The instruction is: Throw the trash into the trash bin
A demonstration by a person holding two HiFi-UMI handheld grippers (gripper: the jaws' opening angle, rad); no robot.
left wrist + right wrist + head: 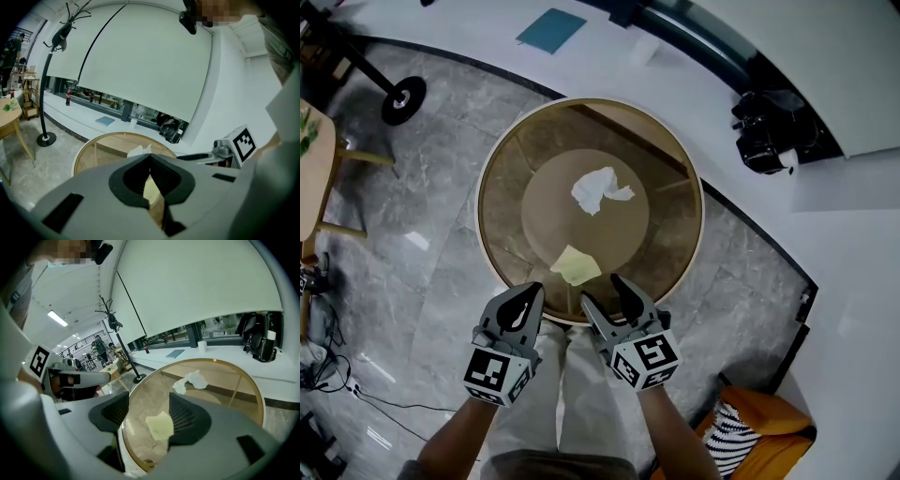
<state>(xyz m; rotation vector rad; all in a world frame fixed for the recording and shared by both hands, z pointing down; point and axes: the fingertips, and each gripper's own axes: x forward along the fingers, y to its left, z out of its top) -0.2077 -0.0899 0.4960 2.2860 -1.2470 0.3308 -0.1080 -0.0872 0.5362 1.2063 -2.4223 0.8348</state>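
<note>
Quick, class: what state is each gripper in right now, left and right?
Left gripper: closed, nothing seen gripped.
Right gripper: open, empty; the yellow paper lies loose on the table by its jaws.

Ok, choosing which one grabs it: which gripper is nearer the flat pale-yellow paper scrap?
Right. The right gripper, open, sits just below-right of the pale-yellow paper scrap; the left gripper, shut, sits slightly further off at its lower left.

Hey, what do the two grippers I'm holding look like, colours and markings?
The left gripper and right gripper are light grey plastic, each with two curved jaws lined with dark ribbed pads. Each carries a white cube with black square markers: the left cube and the right cube. No cables show, and the forearms are sleeveless.
</note>
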